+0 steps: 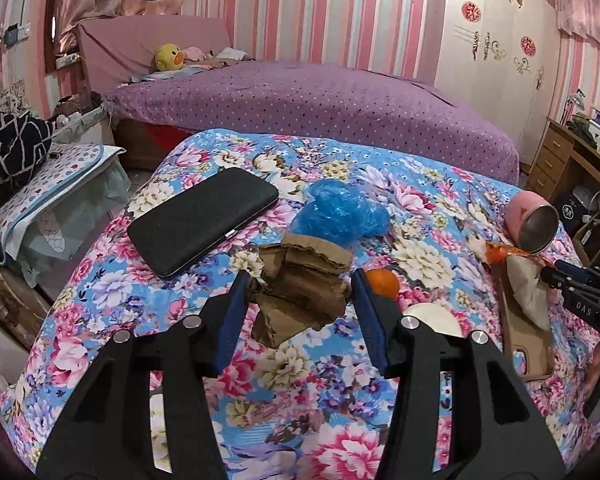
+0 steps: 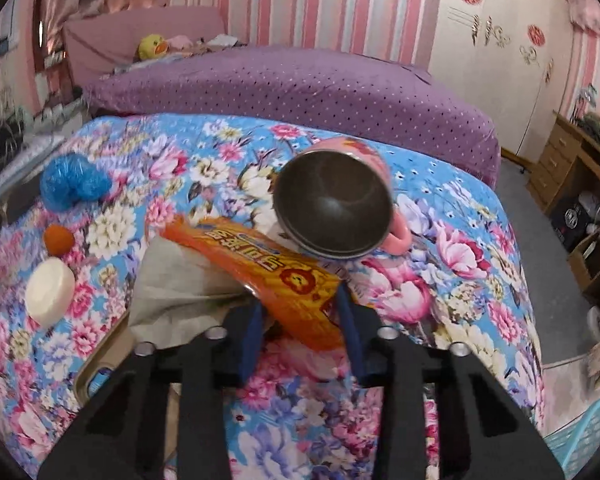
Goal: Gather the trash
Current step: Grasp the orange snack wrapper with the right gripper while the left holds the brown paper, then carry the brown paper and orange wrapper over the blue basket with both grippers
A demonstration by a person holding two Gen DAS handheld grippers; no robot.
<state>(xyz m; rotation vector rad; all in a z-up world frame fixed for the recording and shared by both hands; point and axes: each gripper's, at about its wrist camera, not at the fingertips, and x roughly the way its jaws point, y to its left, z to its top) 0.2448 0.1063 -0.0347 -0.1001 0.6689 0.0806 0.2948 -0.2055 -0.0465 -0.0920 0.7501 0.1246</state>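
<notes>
A floral quilt (image 1: 204, 280) in blue, pink and white covers the surface where everything lies, with a purple dotted bedspread (image 1: 320, 108) behind it.

The left gripper (image 1: 300, 300) holds a crumpled wad of brown cardboard (image 1: 304, 284) between its blue-padded fingers (image 1: 236, 312); the wad fills the gap from one pad to the other and appears lifted just clear of the quilt near the middle. Past it, toward the far edge, sits a scrunched blue plastic bag (image 1: 340, 212). A flat black textured wallet-style case (image 1: 204, 220) lies toward the left edge. Just right of the left gripper's right finger a small orange fruit (image 1: 382, 282) and a round white disc (image 1: 432, 318) rest on the quilt.

The right gripper (image 2: 300, 320) is near the right edge, its fingers drawn in around the near end of a shiny orange snack wrapper (image 2: 260, 264) with a cartoon lion printed on it; the pads sit against the wrapper's two sides. The wrapper's far end runs up under a pink mug with a dark metal interior (image 2: 332, 204) that lies tipped on its side, mouth toward the gripper. A crumpled grey-beige paper (image 2: 180, 280) lies beside and partly beneath the wrapper, over a tan tray-like object (image 2: 100, 364) near the front edge. A wooden desk with drawers (image 2: 556, 160) stands by the right wall.
</notes>
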